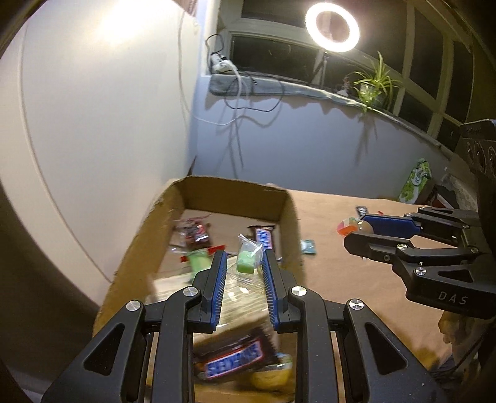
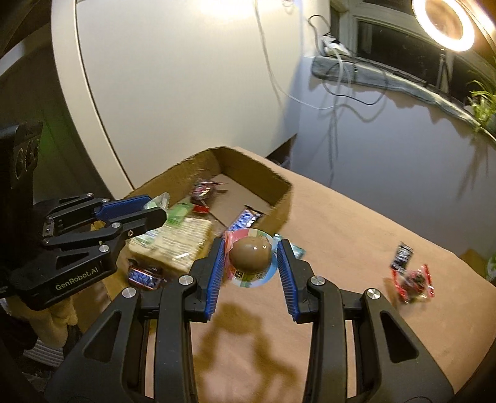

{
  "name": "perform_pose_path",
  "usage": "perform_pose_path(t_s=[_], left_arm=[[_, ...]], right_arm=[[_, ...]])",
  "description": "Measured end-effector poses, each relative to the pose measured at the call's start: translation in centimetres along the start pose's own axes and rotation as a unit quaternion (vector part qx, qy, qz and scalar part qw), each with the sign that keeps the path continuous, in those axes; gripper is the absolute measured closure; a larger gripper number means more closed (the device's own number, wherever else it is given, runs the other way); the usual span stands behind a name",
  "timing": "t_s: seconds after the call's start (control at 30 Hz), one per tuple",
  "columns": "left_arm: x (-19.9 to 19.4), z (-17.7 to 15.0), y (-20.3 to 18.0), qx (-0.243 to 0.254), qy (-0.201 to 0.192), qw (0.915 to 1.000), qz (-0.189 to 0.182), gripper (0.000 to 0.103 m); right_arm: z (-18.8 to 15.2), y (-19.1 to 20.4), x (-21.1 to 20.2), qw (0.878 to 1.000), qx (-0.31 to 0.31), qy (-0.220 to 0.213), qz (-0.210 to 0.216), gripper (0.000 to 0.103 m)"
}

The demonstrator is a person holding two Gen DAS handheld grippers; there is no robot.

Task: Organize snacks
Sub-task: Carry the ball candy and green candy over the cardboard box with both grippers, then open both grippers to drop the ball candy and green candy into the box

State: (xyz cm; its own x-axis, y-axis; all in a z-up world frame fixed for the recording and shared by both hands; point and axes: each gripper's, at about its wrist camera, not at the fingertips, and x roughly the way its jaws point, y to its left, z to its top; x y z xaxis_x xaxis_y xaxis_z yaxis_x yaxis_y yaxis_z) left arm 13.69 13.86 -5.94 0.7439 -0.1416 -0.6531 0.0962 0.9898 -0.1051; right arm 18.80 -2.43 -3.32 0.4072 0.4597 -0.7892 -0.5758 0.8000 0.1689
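Observation:
An open cardboard box [image 1: 145,229] [image 2: 279,186] holds several snacks: a Snickers bar [image 1: 232,359], a cracker pack [image 2: 179,238], another bar [image 1: 265,237] and a red-wrapped candy [image 1: 193,232]. My left gripper [image 1: 242,263] hovers over the box, shut on a clear packet with a green jelly [image 1: 246,259]. My right gripper [image 2: 250,257] is above the table just right of the box, shut on a round snack cup with a brown dome [image 2: 250,255]; it shows in the left wrist view [image 1: 352,226].
On the brown table [image 2: 341,232] lie a small dark packet [image 2: 402,255], a red-wrapped candy [image 2: 414,283] and a teal packet [image 1: 308,247]. A green carton [image 1: 415,183] stands far right. A ring light [image 1: 331,26] and plant [image 1: 373,83] are on the sill.

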Motion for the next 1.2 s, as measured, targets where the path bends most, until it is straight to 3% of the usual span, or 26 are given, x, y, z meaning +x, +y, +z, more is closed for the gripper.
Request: perform_pose_path(t_s=[0.63,1.07,1.2], left_arm=[[-0.6,-1.9,4.1,-0.031,0.011,0.9993,0.018,0.080],[-1.0,-2.1,4.5,-0.034,0.009,0.9990,0.027,0.075],[-1.0,-2.1,4.5,-0.033,0.007,0.9990,0.030,0.073]], right_arm=[[1.0,5.2,4.4,0.998,-0.029,0.030,0.038,0.065],[1.0,5.7,4.9,0.998,-0.029,0.038,0.037,0.061],[1.0,5.7,4.8,0.998,-0.027,0.036,0.038,0.055]])
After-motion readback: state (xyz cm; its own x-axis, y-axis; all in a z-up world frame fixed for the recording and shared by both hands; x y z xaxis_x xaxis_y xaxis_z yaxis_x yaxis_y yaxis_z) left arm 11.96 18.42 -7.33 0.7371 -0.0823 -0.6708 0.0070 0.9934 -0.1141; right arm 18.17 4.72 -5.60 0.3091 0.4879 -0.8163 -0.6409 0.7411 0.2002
